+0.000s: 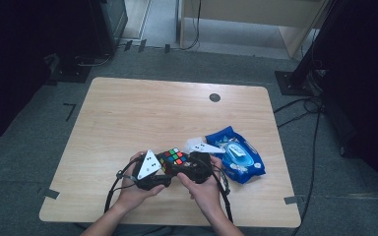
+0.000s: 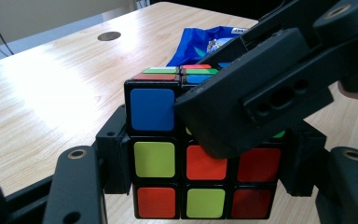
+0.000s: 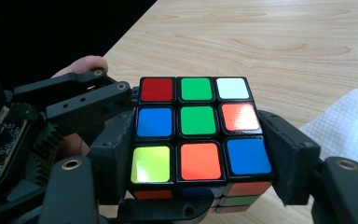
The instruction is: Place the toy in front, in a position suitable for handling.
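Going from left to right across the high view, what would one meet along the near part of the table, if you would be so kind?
Left gripper → Rubik's cube → right gripper → white tissue → blue wet-wipes pack.

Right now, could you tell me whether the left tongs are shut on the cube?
Shut on it: in the left gripper view, both jaws of the left tongs press the cube's sides.

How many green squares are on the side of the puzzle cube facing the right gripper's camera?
2. On that face of the puzzle cube, one green square sits in the middle of the top row, the other at the face's centre. The other sides are mostly hidden.
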A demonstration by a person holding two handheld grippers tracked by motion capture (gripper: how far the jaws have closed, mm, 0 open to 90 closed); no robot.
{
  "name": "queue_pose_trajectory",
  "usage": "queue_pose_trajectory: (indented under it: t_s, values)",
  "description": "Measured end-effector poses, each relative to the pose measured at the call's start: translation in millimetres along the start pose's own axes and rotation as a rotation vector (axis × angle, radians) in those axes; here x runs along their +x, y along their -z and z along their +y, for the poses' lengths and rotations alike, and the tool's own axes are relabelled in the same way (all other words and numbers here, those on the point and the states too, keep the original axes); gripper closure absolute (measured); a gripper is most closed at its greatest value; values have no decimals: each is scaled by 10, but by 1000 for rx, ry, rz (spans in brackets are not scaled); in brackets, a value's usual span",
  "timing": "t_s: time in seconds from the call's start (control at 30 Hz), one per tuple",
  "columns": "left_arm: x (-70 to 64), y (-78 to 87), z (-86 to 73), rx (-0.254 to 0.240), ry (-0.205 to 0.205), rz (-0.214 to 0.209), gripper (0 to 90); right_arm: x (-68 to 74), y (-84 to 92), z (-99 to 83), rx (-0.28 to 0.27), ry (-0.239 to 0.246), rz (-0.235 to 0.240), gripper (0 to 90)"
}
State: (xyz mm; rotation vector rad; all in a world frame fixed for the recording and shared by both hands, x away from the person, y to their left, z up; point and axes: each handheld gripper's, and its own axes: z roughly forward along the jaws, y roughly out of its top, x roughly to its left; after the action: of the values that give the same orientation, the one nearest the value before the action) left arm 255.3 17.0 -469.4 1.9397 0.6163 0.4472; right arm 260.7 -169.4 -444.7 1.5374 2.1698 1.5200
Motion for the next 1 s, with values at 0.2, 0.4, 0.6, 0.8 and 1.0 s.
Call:
queue_pose_trajectory:
  t_s: [0.2,0.4,0.6,0.8,1.0]
  values:
    - [-5,-18,11,18,-6,-5,341,56,13,-5,2,73,-45,347]
    - [-18,-42,8,35,-18,-3,333,191,-1,-15,22,242,-145,345]
    - [85,-5,1,33,15,-3,342,161,80,42,-32,213,-69,274]
    - [381,124,20,-2,144,22,343,-31,280,55,-176,137,-22,290]
    - [577,249,47,-30,222,35,343,-162,85,-165,-127,147,17,285]
